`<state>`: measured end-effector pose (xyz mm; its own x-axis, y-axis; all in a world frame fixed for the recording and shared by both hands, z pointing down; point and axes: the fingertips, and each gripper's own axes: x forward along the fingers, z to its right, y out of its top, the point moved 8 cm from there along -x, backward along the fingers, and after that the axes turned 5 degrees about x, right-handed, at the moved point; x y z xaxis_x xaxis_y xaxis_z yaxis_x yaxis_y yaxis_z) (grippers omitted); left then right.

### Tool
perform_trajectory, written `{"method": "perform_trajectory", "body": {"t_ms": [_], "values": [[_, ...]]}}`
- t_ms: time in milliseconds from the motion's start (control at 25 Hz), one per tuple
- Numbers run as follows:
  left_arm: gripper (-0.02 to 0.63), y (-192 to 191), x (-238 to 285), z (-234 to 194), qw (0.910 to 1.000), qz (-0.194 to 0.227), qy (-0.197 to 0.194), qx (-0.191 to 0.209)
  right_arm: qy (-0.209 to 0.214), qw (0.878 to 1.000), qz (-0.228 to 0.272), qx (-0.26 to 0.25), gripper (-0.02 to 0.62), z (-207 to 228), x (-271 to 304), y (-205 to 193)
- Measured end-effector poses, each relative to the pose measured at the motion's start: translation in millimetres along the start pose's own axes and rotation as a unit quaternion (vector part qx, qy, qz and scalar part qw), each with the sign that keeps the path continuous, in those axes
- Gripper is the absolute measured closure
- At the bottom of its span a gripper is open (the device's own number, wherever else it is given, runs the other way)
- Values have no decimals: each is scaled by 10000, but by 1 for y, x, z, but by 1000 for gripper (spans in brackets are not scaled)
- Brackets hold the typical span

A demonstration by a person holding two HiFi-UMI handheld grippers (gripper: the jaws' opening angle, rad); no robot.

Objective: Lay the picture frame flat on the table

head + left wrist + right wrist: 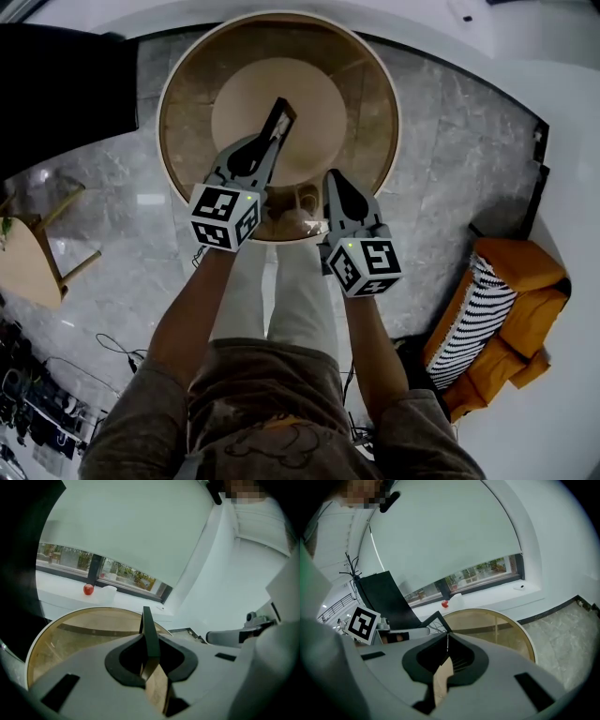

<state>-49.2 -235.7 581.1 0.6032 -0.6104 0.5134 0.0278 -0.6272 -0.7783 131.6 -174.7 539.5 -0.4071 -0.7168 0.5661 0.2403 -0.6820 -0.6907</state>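
The picture frame (279,117) has a dark edge and a wood-coloured back. It stands on edge over the round glass table (386,89), and my left gripper (268,142) is shut on it. In the left gripper view the frame's dark edge (146,623) rises between the jaws of the left gripper (150,645), above the table's gold rim (41,637). My right gripper (334,180) hovers at the table's near edge, to the right of the frame and apart from it. Its jaws (447,637) meet in a thin line. The right gripper view shows a corner of the frame (429,623) at the left.
A lower round wooden shelf (309,70) shows through the glass. An orange sofa with a striped cushion (502,323) stands at the right, a small wooden table (26,258) at the left, and cables (42,398) lie on the marble floor. A red object (88,589) sits on the window sill.
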Motion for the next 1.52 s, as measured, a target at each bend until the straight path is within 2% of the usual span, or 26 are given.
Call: {"method": "perform_trajectory", "body": {"t_ms": [360, 600, 1080, 1520], "values": [[538, -12, 11, -3, 9999, -26, -144, -28, 32, 10000, -59, 41, 575, 1, 7, -10], [538, -23, 15, -1, 9998, -98, -136, -123, 103, 9999, -131, 39, 575, 0, 6, -17], [538, -34, 21, -5, 9998, -198, -95, -24, 76, 9997, -184, 143, 575, 3, 8, -25], [538, -36, 21, -16, 9996, -91, -74, -275, 90, 9994, -273, 188, 575, 1, 9, -30]]}}
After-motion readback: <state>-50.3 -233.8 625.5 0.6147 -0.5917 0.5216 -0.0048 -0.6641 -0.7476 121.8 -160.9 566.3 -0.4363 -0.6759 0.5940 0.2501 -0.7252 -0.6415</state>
